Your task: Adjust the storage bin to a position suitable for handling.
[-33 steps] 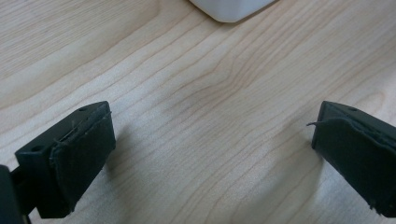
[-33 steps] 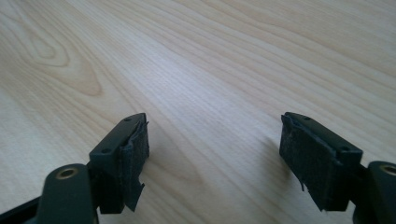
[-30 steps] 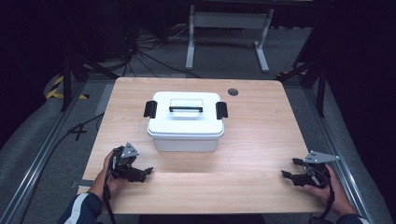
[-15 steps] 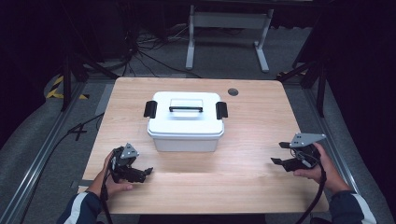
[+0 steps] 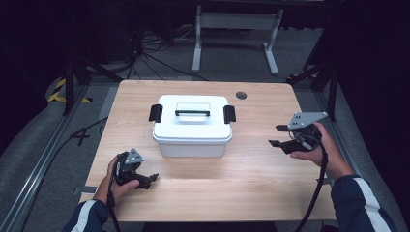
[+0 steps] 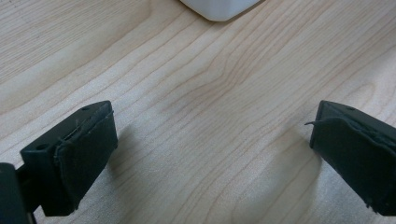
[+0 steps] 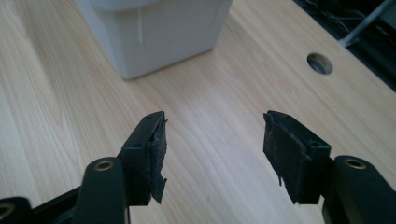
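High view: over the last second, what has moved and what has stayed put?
The right gripper has risen off the table's near right edge and moved forward and inward toward the white lidded box, jaws open, holding nothing. The left gripper stays low at the near left, open. The box has not moved.

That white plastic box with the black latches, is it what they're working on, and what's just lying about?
Likely the job:
white lidded plastic box with black side latches
left gripper, open
right gripper, open

Just there:
round cable hole in the wooden table
floor cables
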The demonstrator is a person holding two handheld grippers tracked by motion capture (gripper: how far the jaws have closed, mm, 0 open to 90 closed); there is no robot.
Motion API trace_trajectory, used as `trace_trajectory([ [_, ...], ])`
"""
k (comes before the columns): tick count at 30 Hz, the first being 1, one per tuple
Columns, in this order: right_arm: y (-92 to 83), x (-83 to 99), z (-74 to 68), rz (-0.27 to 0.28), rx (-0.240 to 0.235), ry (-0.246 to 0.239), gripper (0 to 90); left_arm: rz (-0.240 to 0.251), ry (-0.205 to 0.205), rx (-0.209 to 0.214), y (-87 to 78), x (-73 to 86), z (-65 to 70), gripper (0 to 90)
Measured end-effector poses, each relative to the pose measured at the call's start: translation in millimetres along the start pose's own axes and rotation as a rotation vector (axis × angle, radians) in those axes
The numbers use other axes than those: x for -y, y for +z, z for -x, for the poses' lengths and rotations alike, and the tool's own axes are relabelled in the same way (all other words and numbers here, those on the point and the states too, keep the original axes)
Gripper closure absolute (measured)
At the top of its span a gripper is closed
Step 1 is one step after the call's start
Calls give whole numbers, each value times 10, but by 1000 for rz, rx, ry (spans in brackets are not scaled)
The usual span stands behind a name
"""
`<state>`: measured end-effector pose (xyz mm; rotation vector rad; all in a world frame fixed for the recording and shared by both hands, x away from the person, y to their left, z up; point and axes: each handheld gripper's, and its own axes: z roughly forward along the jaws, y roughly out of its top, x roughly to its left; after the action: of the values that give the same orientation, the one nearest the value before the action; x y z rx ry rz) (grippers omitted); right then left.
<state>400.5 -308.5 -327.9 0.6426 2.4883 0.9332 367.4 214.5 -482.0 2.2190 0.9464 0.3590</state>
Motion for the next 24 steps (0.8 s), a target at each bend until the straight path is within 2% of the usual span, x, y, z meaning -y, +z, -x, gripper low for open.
trace_trajectory([
  [3, 29, -176, 11, -22, 12, -49, 409, 1, 0, 0, 1, 0, 0, 12],
  [6, 43, -316, 25, -23, -1, -84, 405, 0, 0, 0, 0, 0, -1, 12],
  [7, 43, -316, 25, -23, -1, -84, 405, 7, -2, -2, 6, 2, 2, 12],
  [9, 65, -470, 33, -25, -11, -105, 404, 8, -2, -2, 7, 3, 2, 11],
  [11, 76, -516, 32, -32, -10, -114, 403, 9, 1, -3, 8, 2, -1, 10],
  [18, 167, -837, -6, -47, -31, -182, 413, 9, -3, 0, 10, 2, 1, 9],
  [19, 206, -931, -20, -59, -38, -203, 413, 9, -2, 0, 9, 2, 0, 8],
  [24, 279, -1107, -46, -72, -51, -235, 420, 4, 1, 3, 9, 1, 0, 5],
])
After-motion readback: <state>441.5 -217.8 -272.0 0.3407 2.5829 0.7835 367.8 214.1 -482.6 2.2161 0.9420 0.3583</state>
